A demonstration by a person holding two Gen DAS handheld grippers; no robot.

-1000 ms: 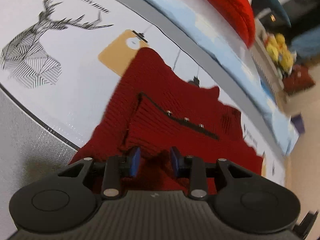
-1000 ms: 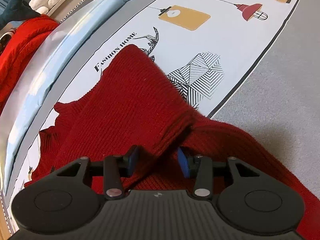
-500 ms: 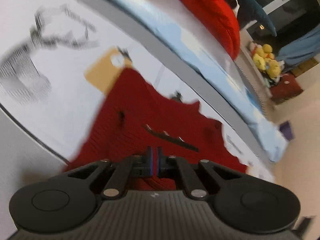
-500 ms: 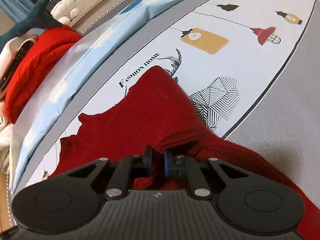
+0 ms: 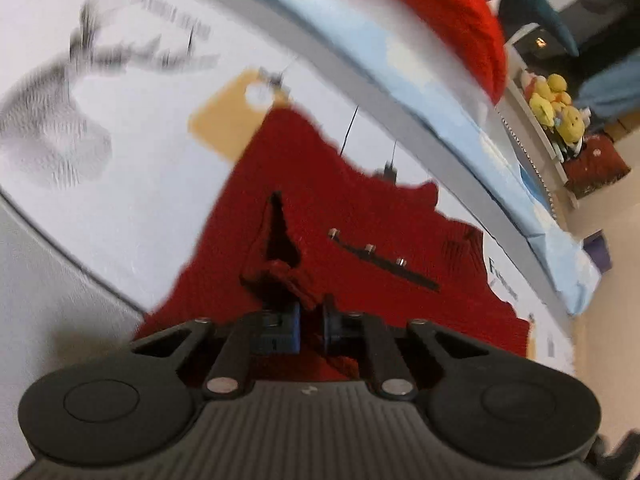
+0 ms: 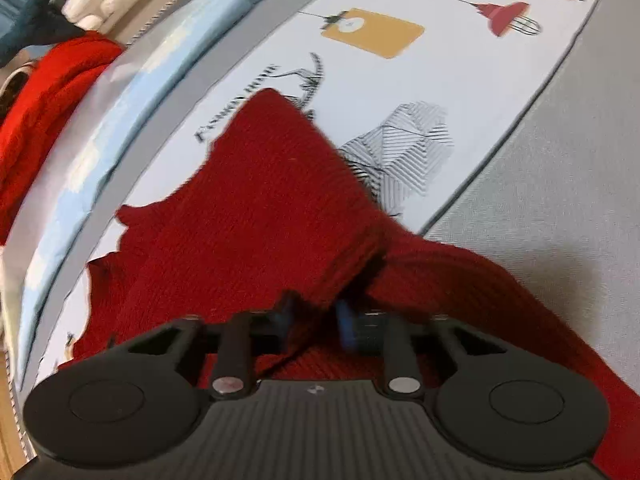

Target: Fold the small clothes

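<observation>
In the left wrist view, the left gripper [image 5: 311,326] has its blue-padded fingers [image 5: 285,330] pinched on a bunched fold of the dark red knit sweater [image 5: 332,204]. The sweater lies spread on a printed sheet [image 5: 132,184] with a deer drawing and an orange tag print, and a dark strip with three snaps crosses the knit. A bright red garment [image 5: 452,12] sits beyond the sheet's edge.

In the right wrist view, the right gripper [image 6: 314,320] also clamps the sweater [image 6: 256,208], its fingers [image 6: 347,322] closed on a ribbed edge. The sheet [image 6: 460,80] shows lamp prints.
</observation>
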